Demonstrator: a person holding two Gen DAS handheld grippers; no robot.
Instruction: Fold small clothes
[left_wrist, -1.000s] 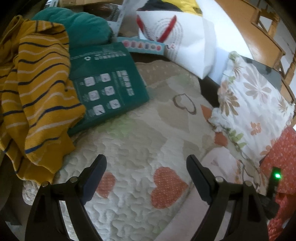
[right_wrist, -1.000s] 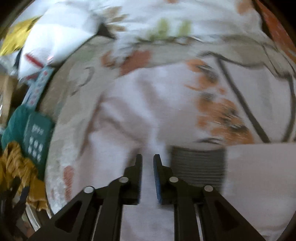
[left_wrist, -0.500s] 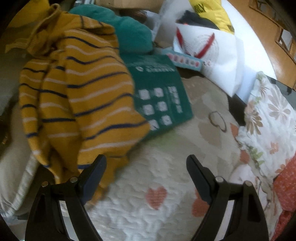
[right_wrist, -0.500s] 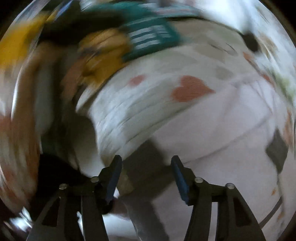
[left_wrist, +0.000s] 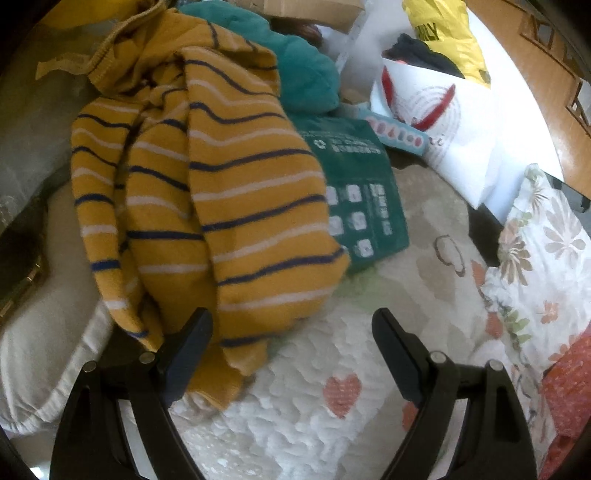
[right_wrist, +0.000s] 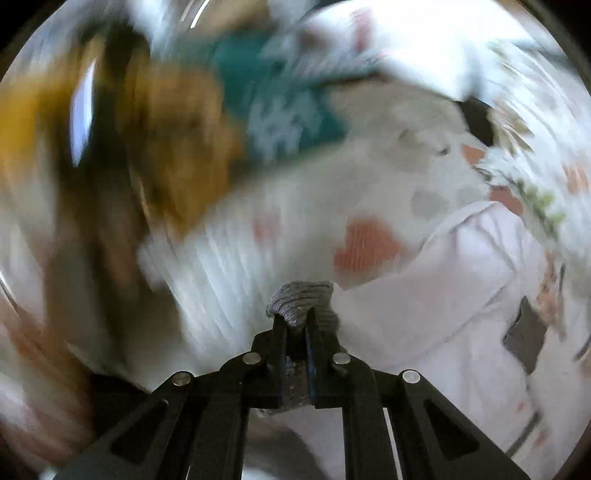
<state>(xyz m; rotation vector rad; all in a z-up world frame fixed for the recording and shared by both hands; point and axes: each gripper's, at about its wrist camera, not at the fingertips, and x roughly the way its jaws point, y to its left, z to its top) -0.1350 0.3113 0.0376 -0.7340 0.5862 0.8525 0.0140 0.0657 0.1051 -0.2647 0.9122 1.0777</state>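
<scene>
One striped yellow garment (left_wrist: 207, 206) is lying on the quilt (left_wrist: 332, 369), the left hand-held gripper (left_wrist: 291, 343) gaping empty beside it. Only the right view is showing the right hand-held gripper (right_wrist: 295, 323) pinching the white garment's (right_wrist: 443, 295) grey ribbed cuff (right_wrist: 299, 299).

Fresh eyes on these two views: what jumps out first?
The striped yellow top heaped left of centre in the left wrist view, draped over a green booklet, with the left gripper open before it. In the blurred right view, the right gripper pinches a grey ribbed cuff.

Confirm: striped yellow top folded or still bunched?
Bunched. The striped yellow top lies crumpled in loose overlapping drapes, partly over the green booklet.
</scene>
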